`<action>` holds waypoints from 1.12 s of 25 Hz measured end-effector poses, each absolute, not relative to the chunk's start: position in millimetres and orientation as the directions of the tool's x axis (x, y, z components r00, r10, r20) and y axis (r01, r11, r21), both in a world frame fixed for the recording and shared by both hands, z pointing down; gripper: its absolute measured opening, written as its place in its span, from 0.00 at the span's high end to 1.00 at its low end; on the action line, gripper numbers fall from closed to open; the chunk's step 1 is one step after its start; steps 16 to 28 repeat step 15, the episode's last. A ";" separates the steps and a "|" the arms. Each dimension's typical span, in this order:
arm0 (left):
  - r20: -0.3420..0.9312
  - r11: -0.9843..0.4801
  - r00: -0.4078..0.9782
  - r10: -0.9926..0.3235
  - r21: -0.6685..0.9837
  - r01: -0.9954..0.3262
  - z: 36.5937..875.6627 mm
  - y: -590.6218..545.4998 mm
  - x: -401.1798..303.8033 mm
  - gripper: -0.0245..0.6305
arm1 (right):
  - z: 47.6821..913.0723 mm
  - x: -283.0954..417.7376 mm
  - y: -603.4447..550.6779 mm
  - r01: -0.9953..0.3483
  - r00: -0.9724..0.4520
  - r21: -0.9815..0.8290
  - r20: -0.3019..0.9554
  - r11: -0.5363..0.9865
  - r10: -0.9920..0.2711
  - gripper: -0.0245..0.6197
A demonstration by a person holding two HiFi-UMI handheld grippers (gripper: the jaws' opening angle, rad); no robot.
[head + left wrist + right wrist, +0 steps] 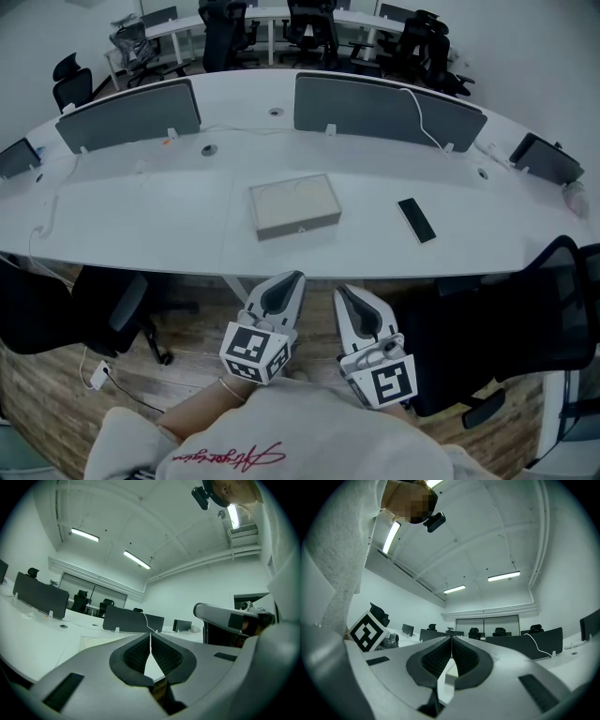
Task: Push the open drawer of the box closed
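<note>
A flat pale box [294,207] lies in the middle of the white table [141,225]. Its front face, with a small knob, faces me and looks flush with the body. Both grippers hang close to my body, below the table's near edge and well short of the box. The left gripper [292,278] points up toward the box with its jaws pressed together and nothing between them. The right gripper [341,293] beside it is the same. In the left gripper view the left gripper [150,637] is shut, with the box's top [101,641] faint behind it. The right gripper [451,641] is shut too.
A black phone [416,219] lies on the table right of the box. Grey divider screens [131,114] [384,105] stand along the far side, with a white cable over the right one. Black office chairs [553,309] [56,309] flank me under the table's edge.
</note>
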State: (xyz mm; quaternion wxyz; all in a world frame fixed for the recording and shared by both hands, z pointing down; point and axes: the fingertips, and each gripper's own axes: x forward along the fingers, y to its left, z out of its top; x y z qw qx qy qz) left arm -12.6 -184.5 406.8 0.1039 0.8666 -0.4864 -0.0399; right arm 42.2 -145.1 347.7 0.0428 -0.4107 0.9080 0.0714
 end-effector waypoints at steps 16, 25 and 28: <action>0.022 -0.512 0.528 -0.849 0.218 -0.831 402.1 -183.3 -9.4 0.93 | 346.7 44.3 -144.5 -0.755 -0.655 0.097 -0.140 0.649 -0.742 0.93; 0.022 -0.512 0.528 -0.849 0.218 -0.831 402.1 -183.3 -9.4 0.93 | 346.7 44.3 -144.5 -0.755 -0.655 0.097 -0.140 0.649 -0.742 0.93; 0.022 -0.512 0.528 -0.849 0.218 -0.831 402.1 -183.3 -9.4 0.93 | 346.7 44.3 -144.5 -0.755 -0.655 0.097 -0.140 0.649 -0.742 0.93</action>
